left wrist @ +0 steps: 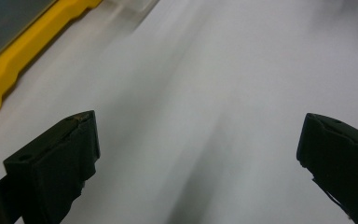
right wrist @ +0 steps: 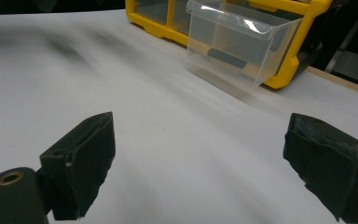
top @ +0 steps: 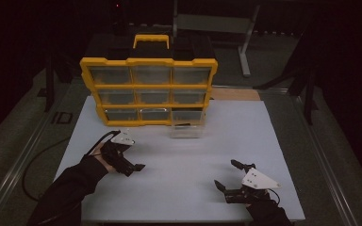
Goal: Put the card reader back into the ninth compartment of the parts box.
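both claws, left claw [top: 133,167] and right claw [top: 228,175], gape low over table [top: 188,155].

drawer [right wrist: 242,46] contents blurred, cabinet [left wrist: 9,70] cropped

Your high view was dim, its surroundings nearly black and only the white table [top: 179,179] catching light from above. Your gripper views were brighter but streaked with motion blur, smearing the yellow organizer [left wrist: 9,70] and the clear drawer [right wrist: 242,42], which carried a small glare. Soft shadows lay across the table
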Demonstrator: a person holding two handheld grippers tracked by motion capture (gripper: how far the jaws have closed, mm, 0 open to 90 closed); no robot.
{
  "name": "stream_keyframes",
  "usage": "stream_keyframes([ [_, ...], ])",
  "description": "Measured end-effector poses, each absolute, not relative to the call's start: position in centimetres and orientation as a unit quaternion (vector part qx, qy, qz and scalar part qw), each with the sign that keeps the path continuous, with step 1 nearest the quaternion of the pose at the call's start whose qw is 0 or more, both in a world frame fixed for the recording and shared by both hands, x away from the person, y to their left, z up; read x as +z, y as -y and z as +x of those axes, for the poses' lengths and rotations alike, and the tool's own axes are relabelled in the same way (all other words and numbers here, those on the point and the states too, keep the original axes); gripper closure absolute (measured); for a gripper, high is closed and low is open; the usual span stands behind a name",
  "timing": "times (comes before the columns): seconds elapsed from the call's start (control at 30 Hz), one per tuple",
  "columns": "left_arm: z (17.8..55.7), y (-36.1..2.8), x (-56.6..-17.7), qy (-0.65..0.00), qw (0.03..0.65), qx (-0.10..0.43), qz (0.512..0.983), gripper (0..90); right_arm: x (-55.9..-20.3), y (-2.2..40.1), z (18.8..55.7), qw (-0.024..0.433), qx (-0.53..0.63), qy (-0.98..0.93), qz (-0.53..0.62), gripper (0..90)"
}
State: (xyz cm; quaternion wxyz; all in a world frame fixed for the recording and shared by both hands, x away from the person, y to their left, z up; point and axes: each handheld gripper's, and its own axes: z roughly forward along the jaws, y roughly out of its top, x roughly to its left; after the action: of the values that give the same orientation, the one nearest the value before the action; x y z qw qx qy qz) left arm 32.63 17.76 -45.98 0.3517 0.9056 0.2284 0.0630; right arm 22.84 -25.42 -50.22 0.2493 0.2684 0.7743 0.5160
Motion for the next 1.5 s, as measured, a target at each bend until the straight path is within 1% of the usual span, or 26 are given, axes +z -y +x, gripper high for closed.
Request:
stream_keyframes([
  [0.13, 31.6, -19.0, -46.7, -0.242, 0.359, 0.069, 0.899, 0.3, -50.2, 25.4, 22.8, 0.248, 0.515, -0.776, 0.269, 9.1],
  [0.23, 31.4, -19.2, -46.8, -0.244, 0.362, 0.069, 0.897, 0.3, -50.2, 25.4, 22.8, 0.246, 0.515, -0.776, 0.268, 9.2],
  [0.37, 30.2, -20.8, -47.4, -0.264, 0.368, 0.083, 0.887, 0.3, -50.2, 25.4, 22.9, 0.25, 0.514, -0.775, 0.268, 9.1],
  [0.63, 29.0, -22.1, -48.2, -0.285, 0.379, 0.091, 0.876, 0.3, -50.3, 25.3, 22.9, 0.251, 0.514, -0.775, 0.267, 9.1],
  [0.67, 28.5, -22.5, -48.5, -0.294, 0.382, 0.1, 0.87, 0.3, -50.3, 25.3, 22.9, 0.25, 0.514, -0.776, 0.266, 9.2],
  [0.87, 27.5, -23.0, -49.0, -0.299, 0.376, 0.103, 0.871, 0.3, -50.3, 25.3, 22.9, 0.248, 0.513, -0.776, 0.269, 9.1],
  [1.13, 26.2, -23.3, -49.7, -0.314, 0.376, 0.127, 0.863, 0.3, -50.3, 25.3, 22.8, 0.249, 0.509, -0.779, 0.268, 9.2],
  [1.5, 25.1, -23.7, -50.4, -0.327, 0.396, 0.135, 0.848, 0.3, -50.4, 25.3, 22.9, 0.25, 0.512, -0.778, 0.265, 9.2],
])
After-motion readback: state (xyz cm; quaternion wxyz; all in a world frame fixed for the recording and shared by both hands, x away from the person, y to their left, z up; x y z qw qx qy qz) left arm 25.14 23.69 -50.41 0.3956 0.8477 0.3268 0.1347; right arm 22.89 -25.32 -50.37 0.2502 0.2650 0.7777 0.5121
